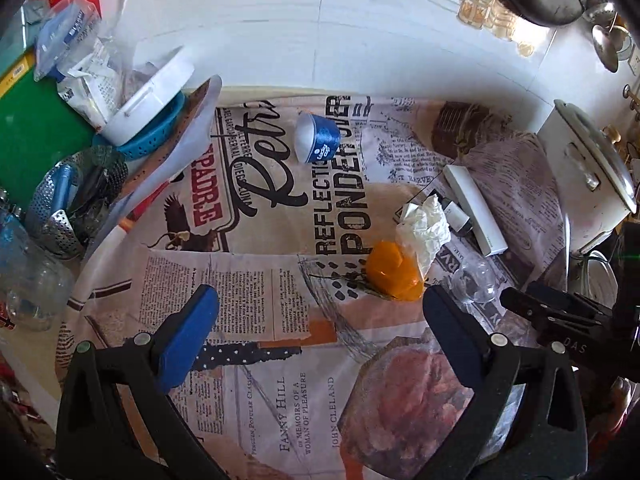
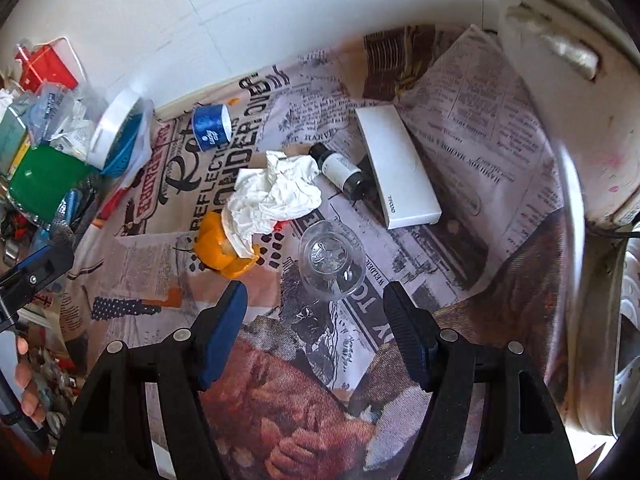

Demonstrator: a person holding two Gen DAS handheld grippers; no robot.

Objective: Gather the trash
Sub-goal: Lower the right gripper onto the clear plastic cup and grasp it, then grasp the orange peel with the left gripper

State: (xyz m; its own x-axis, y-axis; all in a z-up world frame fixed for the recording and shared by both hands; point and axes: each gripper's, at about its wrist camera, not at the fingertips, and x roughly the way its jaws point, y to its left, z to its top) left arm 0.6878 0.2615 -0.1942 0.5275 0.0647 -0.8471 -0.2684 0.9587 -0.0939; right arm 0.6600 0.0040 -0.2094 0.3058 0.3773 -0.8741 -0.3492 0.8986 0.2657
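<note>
On the newsprint-patterned tablecloth [image 1: 260,280] lie a blue paper cup [image 1: 317,138] [image 2: 212,127] on its side, a crumpled white tissue [image 1: 425,229] [image 2: 276,196] over an orange peel [image 1: 394,276] [image 2: 224,254], a small dark bottle [image 2: 338,166] with a white label, a flat white box [image 1: 476,210] [image 2: 400,172], and a clear plastic cup [image 2: 332,266] [image 1: 478,280]. My left gripper [image 1: 320,308] is open above the cloth, short of the peel. My right gripper [image 2: 316,304] is open, just short of the clear cup.
At the left stand a green box [image 1: 36,136], a metal strainer [image 1: 68,208], a blue colander with a white lid [image 1: 148,100] and plastic bags. A white appliance [image 1: 588,184] [image 2: 576,92] stands at the right. A white wall lies behind.
</note>
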